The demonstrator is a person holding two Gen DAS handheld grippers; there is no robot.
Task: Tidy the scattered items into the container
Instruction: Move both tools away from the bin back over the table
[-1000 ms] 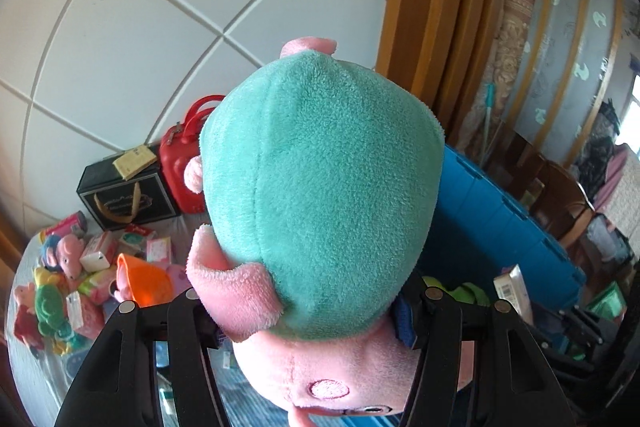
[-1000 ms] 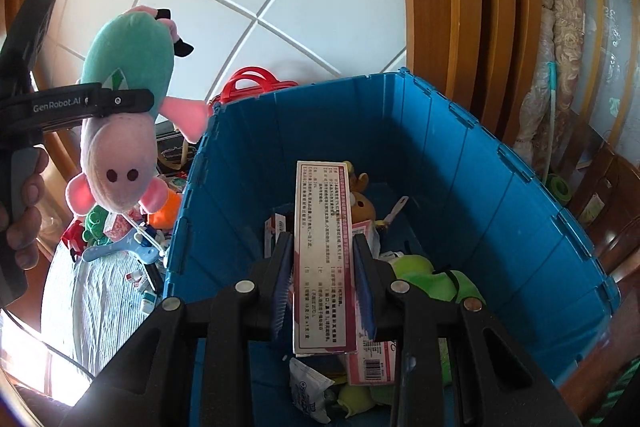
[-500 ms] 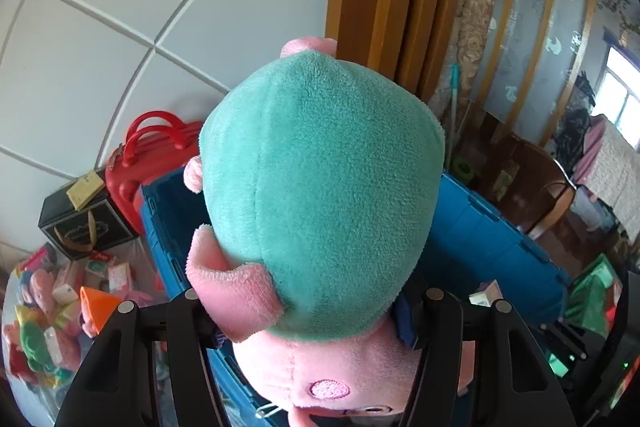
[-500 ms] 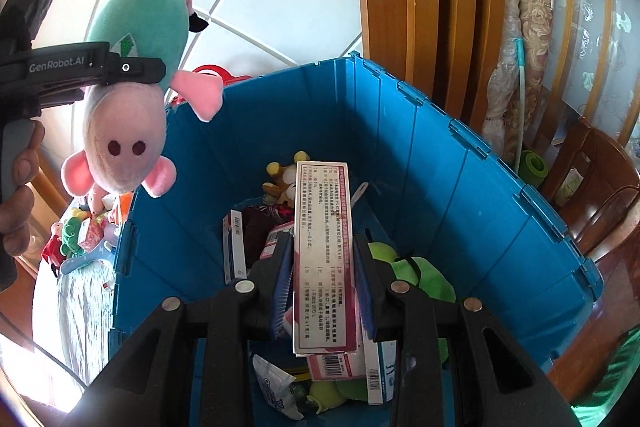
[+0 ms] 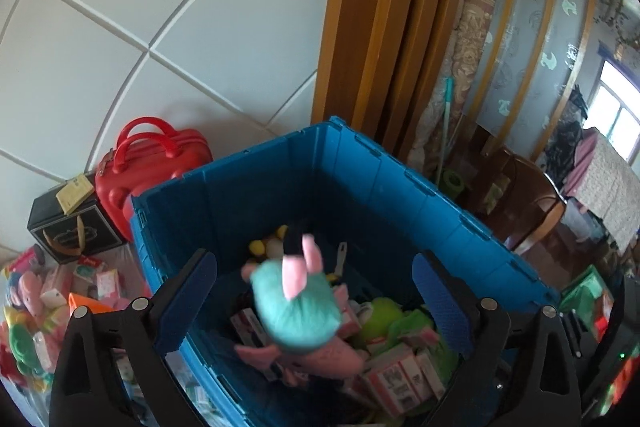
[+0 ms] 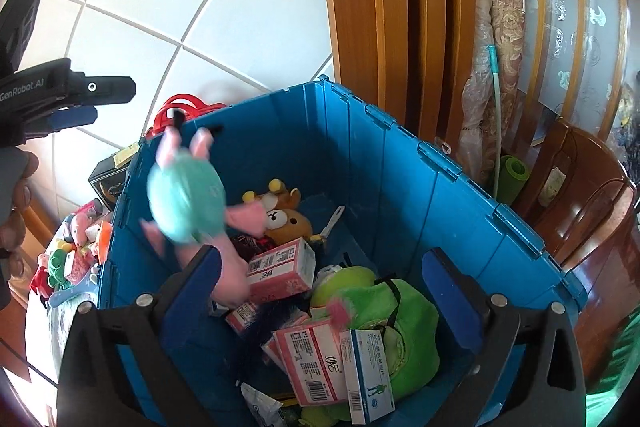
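Note:
The blue bin (image 5: 440, 195) fills both wrist views. A plush pig in a teal dress (image 5: 296, 311) is blurred in mid-fall inside it, clear of the pads. My left gripper (image 5: 316, 303) hangs above with its jaws opening wide and nothing gripped. In the right wrist view the plush pig (image 6: 184, 203) drops by the blue bin's (image 6: 460, 175) left wall, below the left gripper (image 6: 114, 103). My right gripper (image 6: 320, 291) is also opening, with nothing between its pads. Pink-and-white boxes (image 6: 316, 359) lie in the bin under it.
In the bin lie a green plush (image 6: 384, 307) and a brown bear (image 6: 286, 215). A red case (image 5: 156, 163) and a black box (image 5: 72, 227) stand behind the bin. Several toys (image 5: 36, 307) are piled at the left. A wooden chair (image 6: 580, 195) stands to the right.
Both grippers have opened. The plush pig has left the left gripper and the tall box has left the right one, both going down into the bin. The left view has swung over the bin.

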